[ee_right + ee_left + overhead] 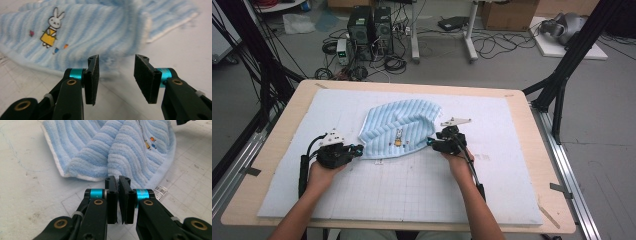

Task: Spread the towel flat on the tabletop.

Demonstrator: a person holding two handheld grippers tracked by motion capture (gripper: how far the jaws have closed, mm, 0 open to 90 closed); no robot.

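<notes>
Towel (pixel 398 131) crumpled on bench (pixel 277 145); left gripper (pixel 118 185) jaws closed, empty, beside its hem; right gripper (pixel 116 72) jaws apart, empty.

Jaws apart, nothing between – right gripper (pixel 116 75) just short of a blue striped towel (pixel 100 32). Rumpled fold straight ahead, blurred. Rabbit (pixel 51 27) in a yellow dress stitched at upper left – white mat (pixel 180 45) underneath.

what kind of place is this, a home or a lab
Most likely a lab or workshop: computer towers and loose cables lie on the bare floor beyond the table, with black frame struts beside it.
</notes>
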